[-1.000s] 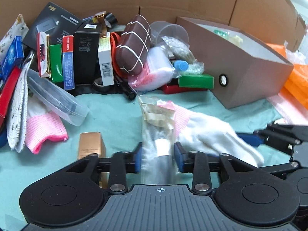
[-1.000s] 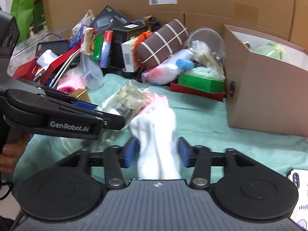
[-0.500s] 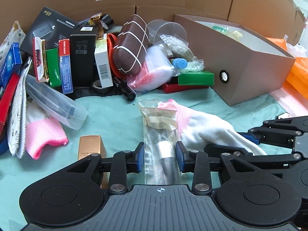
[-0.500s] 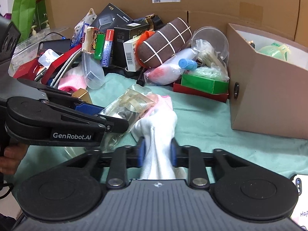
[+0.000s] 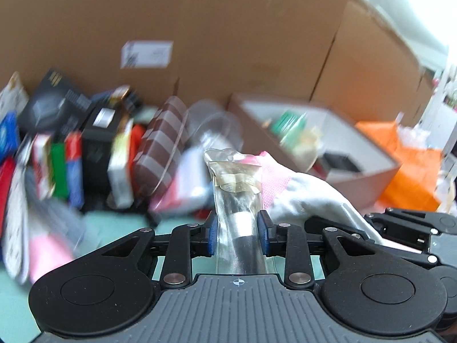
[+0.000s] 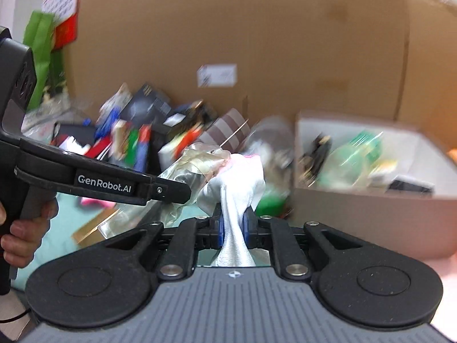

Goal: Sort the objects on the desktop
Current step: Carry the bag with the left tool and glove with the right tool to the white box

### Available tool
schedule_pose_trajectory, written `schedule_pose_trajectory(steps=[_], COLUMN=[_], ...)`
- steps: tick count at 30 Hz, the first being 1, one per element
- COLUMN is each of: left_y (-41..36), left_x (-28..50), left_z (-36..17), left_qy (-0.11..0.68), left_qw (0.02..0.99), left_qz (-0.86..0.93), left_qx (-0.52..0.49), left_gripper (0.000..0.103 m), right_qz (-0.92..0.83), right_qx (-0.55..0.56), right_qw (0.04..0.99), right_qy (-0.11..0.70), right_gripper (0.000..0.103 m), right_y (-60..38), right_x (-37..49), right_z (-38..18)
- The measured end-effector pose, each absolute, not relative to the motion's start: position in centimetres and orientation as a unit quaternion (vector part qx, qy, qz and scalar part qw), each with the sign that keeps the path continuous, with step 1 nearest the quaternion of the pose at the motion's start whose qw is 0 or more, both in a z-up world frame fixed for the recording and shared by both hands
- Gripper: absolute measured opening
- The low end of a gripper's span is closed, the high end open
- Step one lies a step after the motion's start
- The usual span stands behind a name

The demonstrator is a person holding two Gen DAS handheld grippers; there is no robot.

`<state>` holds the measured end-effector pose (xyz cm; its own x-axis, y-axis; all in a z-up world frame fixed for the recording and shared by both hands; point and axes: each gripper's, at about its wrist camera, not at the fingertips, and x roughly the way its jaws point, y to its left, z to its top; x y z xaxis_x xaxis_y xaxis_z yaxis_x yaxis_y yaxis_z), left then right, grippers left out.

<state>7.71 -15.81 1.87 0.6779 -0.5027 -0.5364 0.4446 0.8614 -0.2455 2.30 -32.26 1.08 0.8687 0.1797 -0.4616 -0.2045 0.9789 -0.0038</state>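
Observation:
My left gripper (image 5: 236, 230) is shut on a clear plastic bag (image 5: 238, 197) with a metal cylinder inside, held up off the green cloth. My right gripper (image 6: 232, 227) is shut on a white glove with a pink cuff (image 6: 237, 188), also lifted. The glove (image 5: 302, 191) hangs just right of the bag in the left wrist view. The bag (image 6: 194, 168) shows left of the glove in the right wrist view, behind the left gripper's arm (image 6: 94, 177). An open brown box (image 6: 371, 185) with several items inside stands to the right.
A pile of small boxes, a brown striped case (image 5: 162, 148) and pouches lies at the back left against a cardboard wall (image 5: 228, 43). An orange bag (image 5: 408, 171) lies right of the box. Green cloth (image 5: 114, 225) covers the table.
Both grippers have lifted from the cloth, carrying the bag and the glove upward. The right gripper closed tighter on the glove. The views are blurred by motion.

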Motion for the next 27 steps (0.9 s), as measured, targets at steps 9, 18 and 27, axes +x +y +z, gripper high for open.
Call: schedule_pose_trajectory(steps=[9, 18, 27], left_y=[-24.8, -35.3, -40.6], left_x=[13.1, 19.9, 25.5], left_z=[7.1, 6.3, 3.8], left_qy=[0.276, 0.318, 0.356], left_qw=[0.907, 0.882, 0.868], left_qz=[-0.309, -0.342, -0.343], left_qx=[-0.074, -0.062, -0.052], left_gripper=[0.027, 0.028, 0.029], right_qz=[0.002, -0.109, -0.128], right_qx=[-0.035, -0.004, 0.02], right_qw=[0.981, 0.971, 0.952], right_qy=[0.192, 0.214, 0.277], right_gripper=[0.014, 0.014, 0.014], right_y=[-38.8, -47.0, -52.9], right_x=[4.8, 10.6, 17.1], right_z=[5.3, 4.7, 1.9])
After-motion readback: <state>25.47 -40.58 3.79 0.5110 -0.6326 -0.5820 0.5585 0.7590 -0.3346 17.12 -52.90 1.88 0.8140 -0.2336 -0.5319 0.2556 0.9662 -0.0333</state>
